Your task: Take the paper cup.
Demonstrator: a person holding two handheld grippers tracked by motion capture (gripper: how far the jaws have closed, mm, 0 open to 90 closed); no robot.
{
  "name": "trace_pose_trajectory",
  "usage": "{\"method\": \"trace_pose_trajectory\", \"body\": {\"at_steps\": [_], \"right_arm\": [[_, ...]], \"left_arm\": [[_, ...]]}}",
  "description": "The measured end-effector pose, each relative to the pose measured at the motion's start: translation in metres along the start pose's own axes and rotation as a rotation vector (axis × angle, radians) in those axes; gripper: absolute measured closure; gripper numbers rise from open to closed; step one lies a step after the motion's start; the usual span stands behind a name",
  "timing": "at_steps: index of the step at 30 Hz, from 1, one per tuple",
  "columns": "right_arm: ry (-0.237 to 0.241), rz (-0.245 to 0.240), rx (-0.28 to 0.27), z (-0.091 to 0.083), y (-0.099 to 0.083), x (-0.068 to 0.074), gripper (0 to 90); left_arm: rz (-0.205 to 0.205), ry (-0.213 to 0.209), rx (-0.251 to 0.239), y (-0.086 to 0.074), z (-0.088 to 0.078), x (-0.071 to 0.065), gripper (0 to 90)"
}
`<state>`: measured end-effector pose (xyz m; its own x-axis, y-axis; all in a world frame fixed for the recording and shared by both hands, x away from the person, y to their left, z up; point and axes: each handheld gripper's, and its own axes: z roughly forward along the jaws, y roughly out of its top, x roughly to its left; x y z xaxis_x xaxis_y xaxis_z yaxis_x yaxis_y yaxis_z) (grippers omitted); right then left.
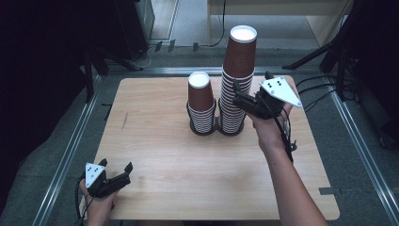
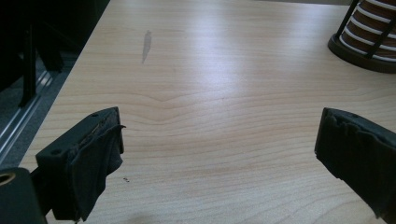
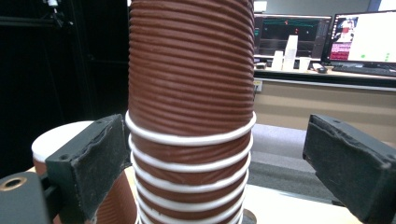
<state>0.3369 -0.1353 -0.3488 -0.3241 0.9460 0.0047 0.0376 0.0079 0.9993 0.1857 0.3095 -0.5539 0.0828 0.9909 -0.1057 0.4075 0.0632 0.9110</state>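
Note:
Two stacks of brown ribbed paper cups with white rims stand in black wire holders at the back middle of the table. The tall stack (image 1: 237, 80) is on the right, the short stack (image 1: 201, 101) on the left. My right gripper (image 1: 241, 93) is open beside the tall stack (image 3: 191, 107), which stands between its spread jaws at mid height, close to the left jaw and clear of the right one. The short stack (image 3: 56, 140) shows behind the left jaw. My left gripper (image 1: 115, 168) is open and empty near the table's front left corner, low over the bare wood (image 2: 210, 116).
The wooden table (image 1: 164, 155) has rounded corners and a faint dark mark (image 1: 124, 121) at its left. A black holder base (image 2: 359, 51) shows far right in the left gripper view. Metal rails (image 1: 70, 146) run along both sides. Monitors (image 3: 359, 39) and a desk stand beyond.

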Motion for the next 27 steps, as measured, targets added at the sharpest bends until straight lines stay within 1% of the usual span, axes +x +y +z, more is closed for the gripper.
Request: {"method": "trace_pose_trajectory", "body": {"at_steps": [4, 8, 11, 13, 14, 18, 22, 23, 27], "right_arm": [[-0.004, -0.002, -0.003, 0.006, 0.003, 0.001, 5.6], [0.011, -0.003, -0.008, 0.01, 0.005, 0.003, 4.0], [0.021, -0.006, -0.009, 0.016, 0.009, 0.005, 1.4], [0.016, -0.009, -0.014, 0.019, 0.011, 0.007, 1.1], [0.015, -0.003, -0.012, 0.021, 0.013, 0.008, 0.4], [0.011, -0.007, -0.007, 0.029, 0.017, 0.01, 0.1], [-0.008, -0.014, 0.003, 0.036, 0.018, 0.011, 0.1], [-0.013, -0.011, 0.003, 0.039, 0.019, 0.012, 0.1], [-0.02, 0.005, 0.005, 0.043, 0.019, 0.013, 0.0]], "left_arm": [[0.0, -0.001, 0.0, 0.0, 0.0, 0.0, 1.6], [0.0, 0.0, 0.002, 0.0, 0.0, 0.0, 1.6], [0.0, 0.0, 0.002, 0.0, 0.0, 0.0, 1.6], [0.0, 0.0, 0.002, 0.0, 0.0, 0.0, 1.6], [0.0, 0.0, 0.001, 0.0, 0.0, 0.0, 1.6], [0.003, 0.001, 0.001, 0.0, 0.001, 0.0, 1.6], [0.004, 0.0, 0.002, 0.0, 0.001, 0.0, 1.6], [0.003, -0.001, 0.004, 0.0, 0.001, 0.0, 1.6], [0.001, 0.0, 0.004, 0.0, 0.001, 0.0, 1.6]]}}
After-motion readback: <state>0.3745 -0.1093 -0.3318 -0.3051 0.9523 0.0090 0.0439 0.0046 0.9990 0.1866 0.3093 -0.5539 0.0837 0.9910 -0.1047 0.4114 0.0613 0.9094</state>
